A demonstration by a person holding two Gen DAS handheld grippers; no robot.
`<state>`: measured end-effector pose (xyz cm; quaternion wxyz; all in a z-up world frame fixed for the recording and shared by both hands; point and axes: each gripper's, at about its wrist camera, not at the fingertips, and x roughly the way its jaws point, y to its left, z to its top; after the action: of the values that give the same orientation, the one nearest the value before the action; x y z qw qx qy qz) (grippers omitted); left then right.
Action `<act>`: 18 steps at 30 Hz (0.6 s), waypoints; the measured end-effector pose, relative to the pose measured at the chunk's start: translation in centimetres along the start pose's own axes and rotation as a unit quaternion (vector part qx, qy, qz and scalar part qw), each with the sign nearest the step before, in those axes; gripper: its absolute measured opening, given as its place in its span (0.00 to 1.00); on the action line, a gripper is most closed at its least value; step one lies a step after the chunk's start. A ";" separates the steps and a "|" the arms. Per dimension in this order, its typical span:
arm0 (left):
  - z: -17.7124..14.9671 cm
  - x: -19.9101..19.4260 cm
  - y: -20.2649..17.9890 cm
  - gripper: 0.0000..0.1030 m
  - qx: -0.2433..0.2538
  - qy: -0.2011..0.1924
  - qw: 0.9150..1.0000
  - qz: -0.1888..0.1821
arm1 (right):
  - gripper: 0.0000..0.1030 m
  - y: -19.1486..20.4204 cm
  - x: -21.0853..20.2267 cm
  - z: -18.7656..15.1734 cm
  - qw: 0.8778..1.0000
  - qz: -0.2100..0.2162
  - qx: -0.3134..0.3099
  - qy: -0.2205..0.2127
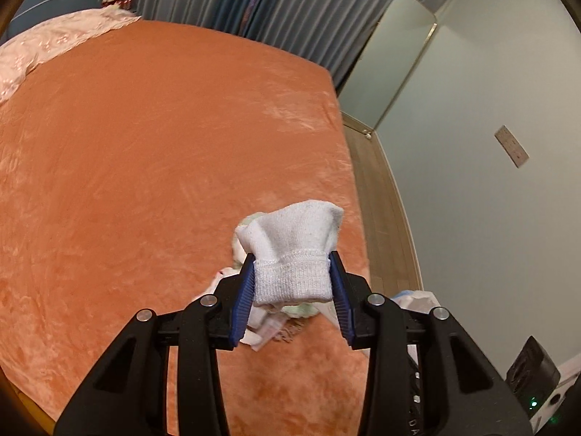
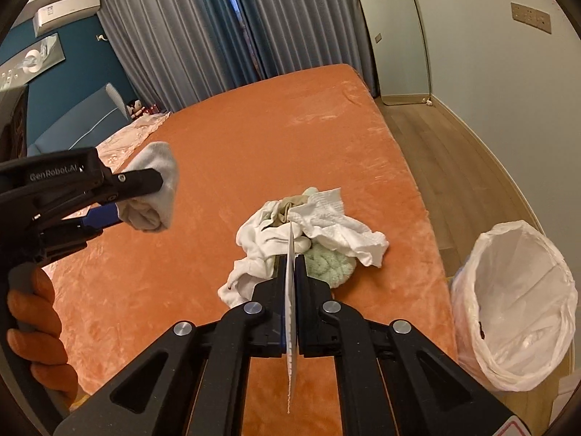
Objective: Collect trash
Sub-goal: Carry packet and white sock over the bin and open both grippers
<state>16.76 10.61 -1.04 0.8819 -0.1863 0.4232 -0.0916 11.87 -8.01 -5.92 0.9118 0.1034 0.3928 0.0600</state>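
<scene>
While left claw [image 1: 292, 276] grips sock [image 1: 294, 243], right perhaps paper.

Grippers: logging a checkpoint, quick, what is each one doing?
Left gripper: shut on a white sock.
Right gripper: shut on a thin white paper sheet.

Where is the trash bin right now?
In the right wrist view, the white-lined trash bin stands on the wooden floor at lower right, just beside the orange bed edge, near the cloth pile.
</scene>
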 end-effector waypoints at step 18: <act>-6.9 1.4 -16.7 0.37 0.136 0.051 0.988 -0.054 | 0.04 -11.8 -11.9 0.0 0.990 -0.077 0.077 -0.085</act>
<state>12.19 -6.88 0.78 0.8700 -0.0821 0.4406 -0.2056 4.05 -21.74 -0.39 0.9329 0.1479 0.3245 -0.0499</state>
